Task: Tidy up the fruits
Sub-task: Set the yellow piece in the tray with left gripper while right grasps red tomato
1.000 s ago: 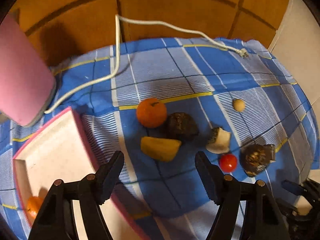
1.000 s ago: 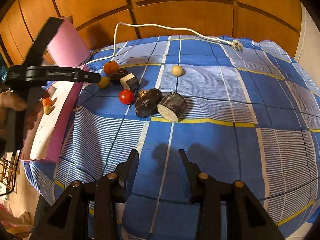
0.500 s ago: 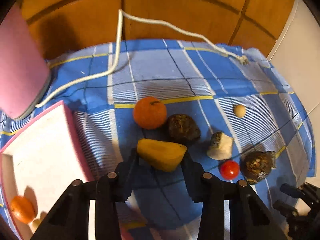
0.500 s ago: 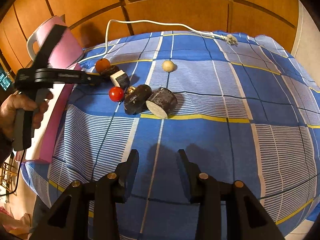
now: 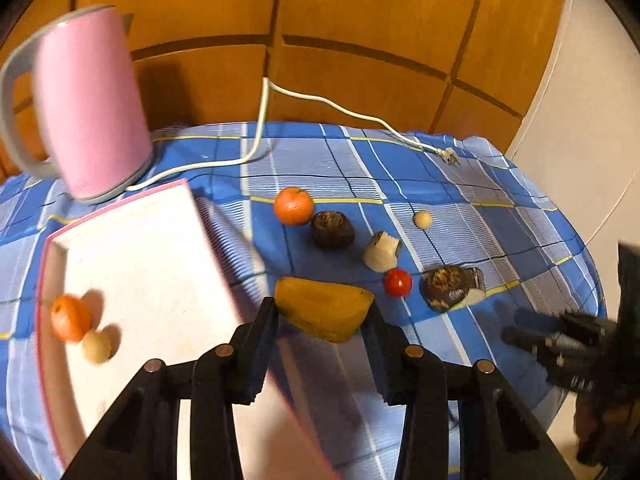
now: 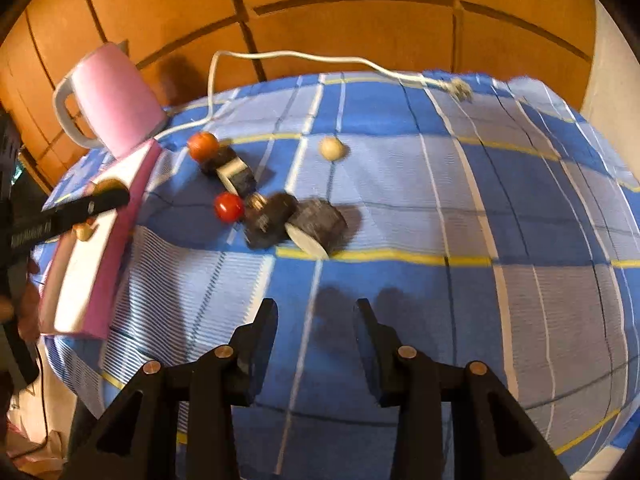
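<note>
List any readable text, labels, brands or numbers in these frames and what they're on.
Nothing can be read.
Left gripper: pale lettering runs along its black arm in the right wrist view, too blurred to read.
Pink kettle, pink tray, checked cloth, white cord and the fruits: no print visible.

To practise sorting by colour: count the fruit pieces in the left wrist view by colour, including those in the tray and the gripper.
orange fruits: 2
beige balls: 2
red fruit: 1
yellow piece: 1
dark-skinned pieces: 4
Total: 10
</note>
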`<state>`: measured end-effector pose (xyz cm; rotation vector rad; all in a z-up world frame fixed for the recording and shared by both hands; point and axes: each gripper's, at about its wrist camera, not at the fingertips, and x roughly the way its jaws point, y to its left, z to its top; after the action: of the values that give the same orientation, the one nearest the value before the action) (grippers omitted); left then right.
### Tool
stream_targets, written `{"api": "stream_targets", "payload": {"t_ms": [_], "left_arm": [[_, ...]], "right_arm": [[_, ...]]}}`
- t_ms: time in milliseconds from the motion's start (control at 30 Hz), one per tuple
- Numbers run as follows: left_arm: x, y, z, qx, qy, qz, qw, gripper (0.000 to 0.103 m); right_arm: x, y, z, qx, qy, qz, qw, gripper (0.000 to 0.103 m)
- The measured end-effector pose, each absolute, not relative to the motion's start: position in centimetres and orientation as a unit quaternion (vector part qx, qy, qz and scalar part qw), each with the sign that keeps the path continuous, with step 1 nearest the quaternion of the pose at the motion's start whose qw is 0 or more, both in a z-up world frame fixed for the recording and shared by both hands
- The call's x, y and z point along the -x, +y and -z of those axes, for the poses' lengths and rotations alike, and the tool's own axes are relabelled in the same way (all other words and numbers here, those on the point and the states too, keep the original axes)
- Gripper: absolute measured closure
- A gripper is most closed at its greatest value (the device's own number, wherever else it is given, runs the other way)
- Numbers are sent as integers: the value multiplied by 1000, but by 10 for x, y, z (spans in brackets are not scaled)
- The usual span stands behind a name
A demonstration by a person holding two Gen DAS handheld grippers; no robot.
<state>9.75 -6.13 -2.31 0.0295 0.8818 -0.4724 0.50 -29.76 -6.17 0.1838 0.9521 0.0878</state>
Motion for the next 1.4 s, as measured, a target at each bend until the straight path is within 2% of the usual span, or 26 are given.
{"api": "stream_targets", "payload": {"t_ms": [333, 500, 767, 933, 1067, 1400], "left_arm": [[-59, -18, 19, 22, 416, 202, 887, 60], [-51, 1, 23, 48, 420, 188, 887, 60], [-45, 38, 26, 73, 423, 150, 891, 60], [-61, 58, 28, 96, 435, 128, 886, 60], [-83, 61, 23, 100, 434, 125, 887, 60], [-169, 53, 18, 74, 429, 100, 895, 56]], "right_arm": [[-47, -253, 33, -29, 425, -117, 897, 63], [-67, -252, 38, -37, 442, -117, 888, 63], [-101, -218, 53, 49, 470, -131, 872, 63], [-117, -204, 73, 91, 503, -138, 848, 63], [-119, -197, 85, 123, 510, -134, 840, 71], [-115, -204, 85, 96, 512, -135, 843, 74]]}}
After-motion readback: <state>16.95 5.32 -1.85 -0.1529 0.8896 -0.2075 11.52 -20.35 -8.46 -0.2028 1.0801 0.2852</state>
